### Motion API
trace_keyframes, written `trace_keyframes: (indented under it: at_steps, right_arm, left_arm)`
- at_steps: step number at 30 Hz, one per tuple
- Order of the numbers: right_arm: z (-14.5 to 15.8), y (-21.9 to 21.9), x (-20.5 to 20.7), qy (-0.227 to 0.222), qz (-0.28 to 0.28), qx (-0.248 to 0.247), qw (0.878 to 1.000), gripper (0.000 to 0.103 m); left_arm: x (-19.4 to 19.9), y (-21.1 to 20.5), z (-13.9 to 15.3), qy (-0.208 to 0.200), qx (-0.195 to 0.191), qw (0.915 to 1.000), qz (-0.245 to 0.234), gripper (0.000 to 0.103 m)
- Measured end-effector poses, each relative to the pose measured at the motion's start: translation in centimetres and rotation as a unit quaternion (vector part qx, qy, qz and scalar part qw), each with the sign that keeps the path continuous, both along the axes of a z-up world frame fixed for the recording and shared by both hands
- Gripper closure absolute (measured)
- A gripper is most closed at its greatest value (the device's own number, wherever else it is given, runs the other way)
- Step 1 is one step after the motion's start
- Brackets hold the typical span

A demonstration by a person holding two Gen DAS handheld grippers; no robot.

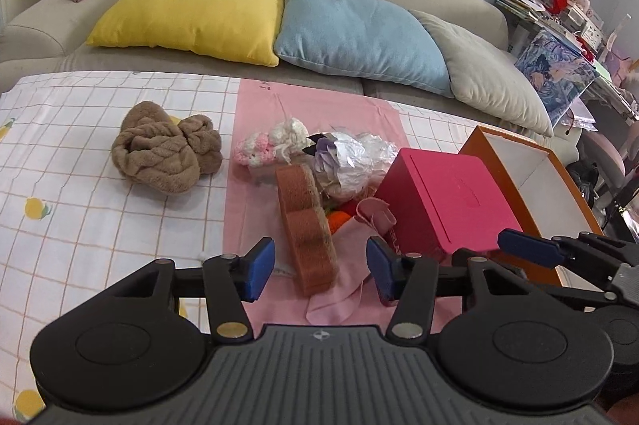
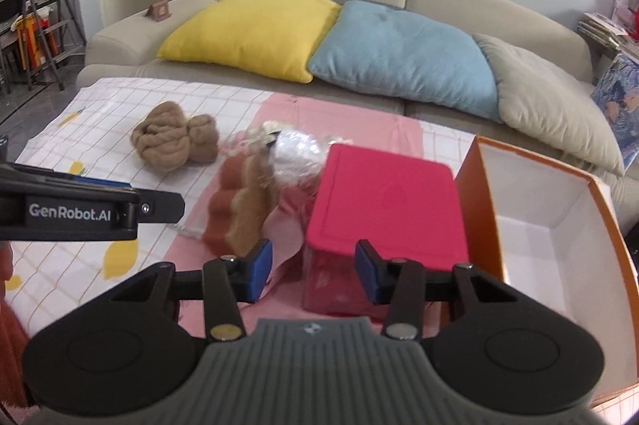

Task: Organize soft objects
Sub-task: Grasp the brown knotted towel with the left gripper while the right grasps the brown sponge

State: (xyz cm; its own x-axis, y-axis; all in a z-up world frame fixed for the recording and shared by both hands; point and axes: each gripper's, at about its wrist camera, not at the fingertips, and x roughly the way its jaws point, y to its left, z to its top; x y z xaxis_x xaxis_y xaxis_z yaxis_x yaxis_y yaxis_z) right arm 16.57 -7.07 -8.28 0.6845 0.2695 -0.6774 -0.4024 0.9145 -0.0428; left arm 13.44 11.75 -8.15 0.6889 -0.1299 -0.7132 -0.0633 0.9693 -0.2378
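Sponge (image 1: 309, 225) between left gripper (image 1: 320, 267) fingers (jaws apart, untouched).

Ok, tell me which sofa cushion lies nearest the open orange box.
The grey cushion, at the row's right end; the blue cushion and yellow cushion lie farther left.

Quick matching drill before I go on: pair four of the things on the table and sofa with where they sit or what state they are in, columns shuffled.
Things:
1. brown towel
2. pink box
3. orange box
4. yellow cushion

Places or states:
A. open, white inside, nothing seen in it
B. leaning on the sofa back, beside the blue cushion
C. bunched on the checked cloth, apart from the pile
D. closed, between the pile and the open box

Pairs: 1-C, 2-D, 3-A, 4-B
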Motion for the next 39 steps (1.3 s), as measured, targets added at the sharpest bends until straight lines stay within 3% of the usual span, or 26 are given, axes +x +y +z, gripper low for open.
trace_keyframes:
  at_steps: [3,12,20,22,24,27,30,34,36,39]
  right_arm:
    - [0.4,0.3,1.1,0.002,0.009,0.024,1.0,0.058]
    - [-0.4,5.9,2.7,-0.003,0.085,0.031,0.996,0.058]
    - [-3.9,10.1,5.3,0.034,0.089,-0.017,0.995,0.058]
    - [-4.7,10.5,5.7,0.042,0.088,-0.02,0.995,0.058]
    - [-5.2,10.9,6.1,0.046,0.085,-0.028,0.995,0.058]
    - [-6.0,11.4,6.7,0.055,0.082,-0.037,0.994,0.058]
    - [-6.5,11.4,7.3,0.07,0.079,-0.037,0.994,0.058]
    - [-7.0,11.4,8.0,0.086,0.073,-0.036,0.993,0.058]
    - [-7.1,11.2,8.4,0.095,0.069,-0.03,0.993,0.058]
    - [-7.1,11.0,8.5,0.103,0.07,-0.022,0.992,0.058]
  left_arm:
    - [0.9,0.6,0.2,0.0,0.016,0.9999,0.006,0.045]
    - [1.7,5.0,0.0,0.023,0.042,0.9981,0.039,0.048]
    - [3.1,7.6,-1.3,0.012,0.087,0.9955,0.035,0.047]
    - [3.7,8.1,-1.6,0.011,0.104,0.994,0.033,0.043]
    - [4.3,8.6,-2.0,0.003,0.117,0.9928,0.025,0.032]
    - [5.4,8.6,-2.9,-0.01,0.154,0.988,-0.005,0.026]
    - [6.5,7.9,-4.6,-0.009,0.213,0.9758,-0.048,0.025]
    - [7.7,6.9,-7.4,-0.003,0.288,0.9517,-0.107,0.018]
    - [8.1,6.2,-8.7,-0.001,0.333,0.9328,-0.136,0.015]
    - [8.5,5.2,-10.7,0.005,0.406,0.8977,-0.172,0.013]
